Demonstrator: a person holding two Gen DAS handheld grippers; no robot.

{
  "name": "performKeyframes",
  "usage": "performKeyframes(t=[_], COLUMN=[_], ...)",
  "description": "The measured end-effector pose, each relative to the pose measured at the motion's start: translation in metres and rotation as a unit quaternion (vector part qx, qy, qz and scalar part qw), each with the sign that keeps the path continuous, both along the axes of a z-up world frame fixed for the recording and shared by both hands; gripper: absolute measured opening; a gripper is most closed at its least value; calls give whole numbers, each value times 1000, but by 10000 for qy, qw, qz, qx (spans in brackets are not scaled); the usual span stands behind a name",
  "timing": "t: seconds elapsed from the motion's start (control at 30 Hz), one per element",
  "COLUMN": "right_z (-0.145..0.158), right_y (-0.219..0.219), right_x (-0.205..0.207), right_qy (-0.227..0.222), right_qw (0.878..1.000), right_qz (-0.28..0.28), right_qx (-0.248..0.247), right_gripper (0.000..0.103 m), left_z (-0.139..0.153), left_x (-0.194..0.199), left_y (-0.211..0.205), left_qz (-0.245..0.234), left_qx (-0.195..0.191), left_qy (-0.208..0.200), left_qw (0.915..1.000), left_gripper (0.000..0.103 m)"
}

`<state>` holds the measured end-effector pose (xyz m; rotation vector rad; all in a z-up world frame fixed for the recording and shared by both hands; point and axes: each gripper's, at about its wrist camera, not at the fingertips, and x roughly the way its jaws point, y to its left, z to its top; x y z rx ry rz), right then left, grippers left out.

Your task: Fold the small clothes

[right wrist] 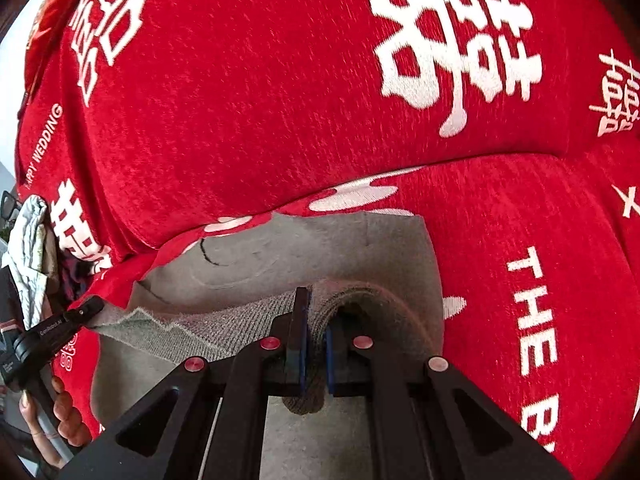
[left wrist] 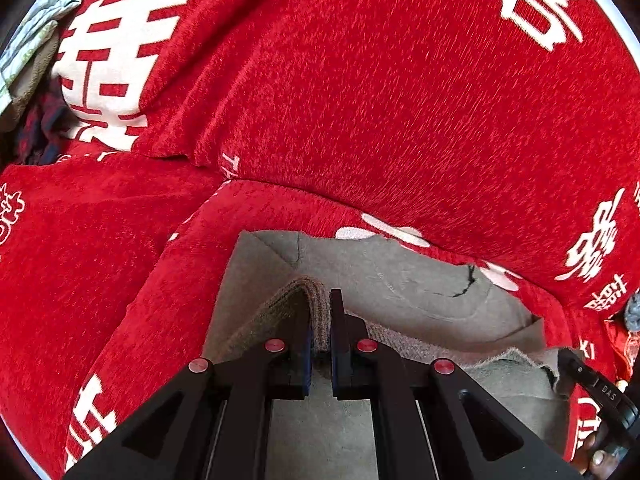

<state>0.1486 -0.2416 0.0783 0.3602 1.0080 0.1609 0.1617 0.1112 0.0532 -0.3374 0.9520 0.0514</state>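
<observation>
A red plush cover [left wrist: 380, 92] printed with big white characters spreads over a cushioned seat and its back. On the seat lies a grey-brown garment [left wrist: 400, 280]. The left gripper [left wrist: 320, 320] and right gripper [right wrist: 316, 320] each have their jaws clamped on its ribbed edge. Crumpled clothes [left wrist: 36, 48] sit far left.

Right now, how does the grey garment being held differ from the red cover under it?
The grey garment is plain, with a ribbed hem pinched by the left gripper and right gripper; the red cover carries white characters and lies untouched. The garment is small; the cover fills both views. Both are soft fabric.
</observation>
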Motion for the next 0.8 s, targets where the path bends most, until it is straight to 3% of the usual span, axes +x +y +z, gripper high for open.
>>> performKeyframes(t=[0.33, 0.53, 0.63, 0.73, 0.8], right_z=[-22, -31, -38, -39, -38], right_y=[-12, -10, -13, -18, -22], right_x=[19, 31, 36, 34, 31], right_qy=[171, 295, 445, 442, 385], right_qw=[9996, 9993, 9983, 9970, 9962], right_qz=[-194, -154, -151, -207, -283], right_qx=[57, 169, 335, 598, 726], right_gripper=[7, 8, 13, 32, 55], left_z=[-26, -58, -59, -60, -63], left_x=[39, 50, 51, 56, 62], left_y=[-19, -8, -4, -1, 2], left_qz=[-109, -53, -77, -173, -185], left_qx=[159, -253, -495, -761, -939], left_qy=[316, 903, 954, 1159, 1363], left_qw=[9993, 9956, 9942, 9902, 9860], left_gripper=[8, 8, 8, 9, 9])
